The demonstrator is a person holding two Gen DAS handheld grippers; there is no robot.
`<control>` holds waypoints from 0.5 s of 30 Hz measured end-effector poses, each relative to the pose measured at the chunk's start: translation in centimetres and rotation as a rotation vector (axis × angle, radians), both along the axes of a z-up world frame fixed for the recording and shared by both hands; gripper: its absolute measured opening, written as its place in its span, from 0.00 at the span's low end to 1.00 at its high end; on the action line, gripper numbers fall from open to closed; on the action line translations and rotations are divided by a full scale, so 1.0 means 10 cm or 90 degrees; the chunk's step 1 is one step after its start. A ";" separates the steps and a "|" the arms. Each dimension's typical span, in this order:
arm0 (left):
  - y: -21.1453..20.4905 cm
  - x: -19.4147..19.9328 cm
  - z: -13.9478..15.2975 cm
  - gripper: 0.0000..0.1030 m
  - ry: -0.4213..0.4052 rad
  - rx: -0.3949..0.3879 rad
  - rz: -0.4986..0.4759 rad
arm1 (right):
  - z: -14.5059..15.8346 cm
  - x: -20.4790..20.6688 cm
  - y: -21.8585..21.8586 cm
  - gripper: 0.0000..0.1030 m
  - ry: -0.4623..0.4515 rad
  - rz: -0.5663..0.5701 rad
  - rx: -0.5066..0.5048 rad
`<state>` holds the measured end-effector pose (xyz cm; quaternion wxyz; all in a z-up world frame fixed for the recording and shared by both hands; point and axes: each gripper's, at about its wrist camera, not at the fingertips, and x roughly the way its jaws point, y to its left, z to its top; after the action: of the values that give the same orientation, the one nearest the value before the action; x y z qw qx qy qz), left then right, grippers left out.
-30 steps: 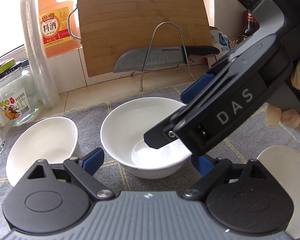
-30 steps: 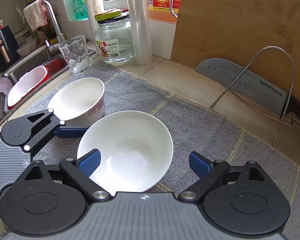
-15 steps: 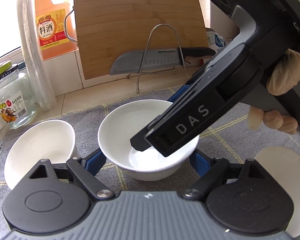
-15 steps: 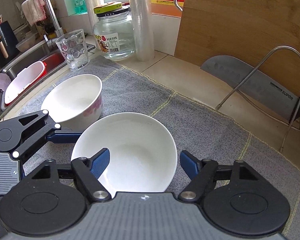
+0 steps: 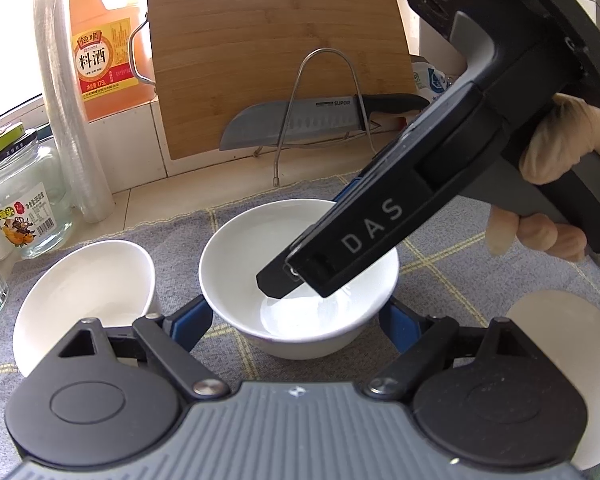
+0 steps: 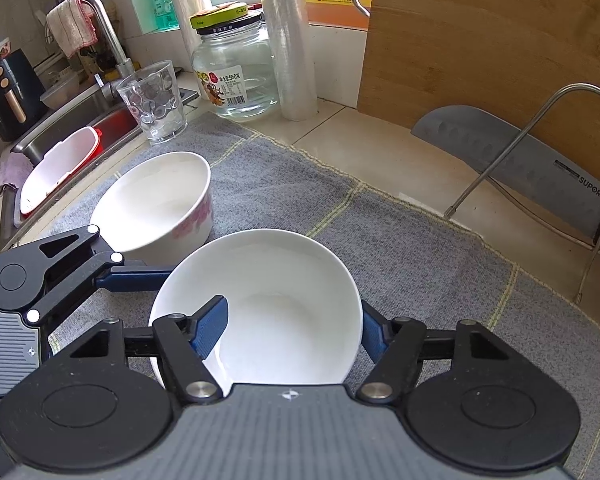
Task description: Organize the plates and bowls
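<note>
A plain white bowl (image 6: 284,280) stands on the grey mat (image 6: 400,248). My right gripper (image 6: 292,320) is shut on its near wall, with the left pad (image 6: 210,328) inside the bowl and the right pad outside the rim. In the left wrist view the same bowl (image 5: 300,340) sits low between the fingers of my left gripper (image 5: 296,316), whose blue pads lie against its outer wall on both sides. The right gripper's body (image 5: 360,236) reaches down into the bowl from the right. A second white bowl with a pink pattern (image 6: 160,200) stands just to the left.
A white plate (image 5: 560,340) lies at the mat's right edge. Behind stand a bamboo board (image 5: 272,52), a knife (image 5: 300,120) on a wire stand, a glass jar (image 6: 236,72), a tumbler (image 6: 156,104) and a bottle of cooking wine (image 5: 100,56). The sink (image 6: 60,128) is far left.
The right gripper's jaws have closed from wide apart onto the white bowl's wall, the left pad going inside. The bowl now sits between the left gripper's fingers, which narrowed slightly.
</note>
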<state>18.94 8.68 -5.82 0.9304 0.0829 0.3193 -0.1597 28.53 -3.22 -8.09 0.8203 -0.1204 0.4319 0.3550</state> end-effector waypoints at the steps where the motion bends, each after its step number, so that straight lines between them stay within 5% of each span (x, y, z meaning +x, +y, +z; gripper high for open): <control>1: 0.01 0.00 0.00 0.87 0.001 -0.001 -0.001 | 0.00 0.00 0.00 0.71 0.001 0.000 0.001; 15: 0.03 -0.04 0.08 0.86 0.014 -0.008 -0.010 | 0.04 -0.01 -0.02 0.70 0.021 -0.010 0.019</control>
<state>18.58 9.03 -5.04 0.9261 0.0777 0.3274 -0.1703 28.38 -3.43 -7.68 0.8176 -0.0990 0.4408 0.3570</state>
